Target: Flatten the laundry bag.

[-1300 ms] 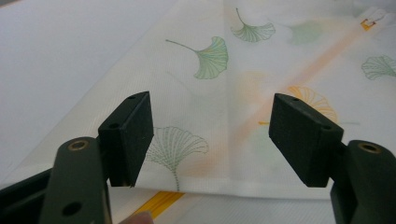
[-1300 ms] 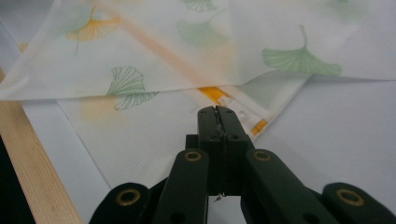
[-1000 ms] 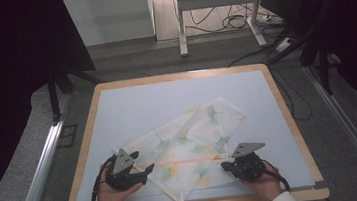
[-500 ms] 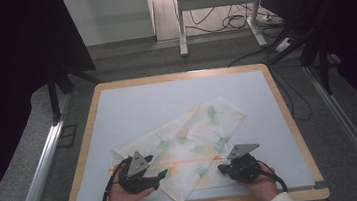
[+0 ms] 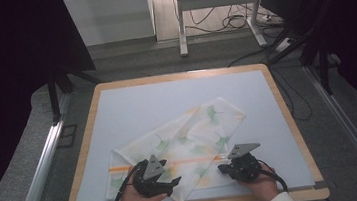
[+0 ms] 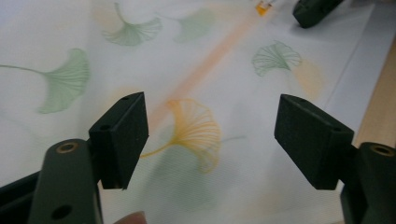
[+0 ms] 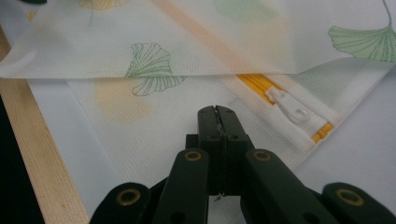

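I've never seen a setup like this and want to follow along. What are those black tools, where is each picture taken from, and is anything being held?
A person holds a hand-operated two-jaw gripper in each hand. The high view looks down on a blue-matted table; each gripper view looks along its own jaws. On the mat lies a white mesh bag printed with ginkgo leaves, with an orange zipper. The left gripper hangs over the bag; its jaws have just been opening, pads clear of the fabric. The right gripper is shut, tips resting on the mesh near the zipper's end; a pinch is not discernible.
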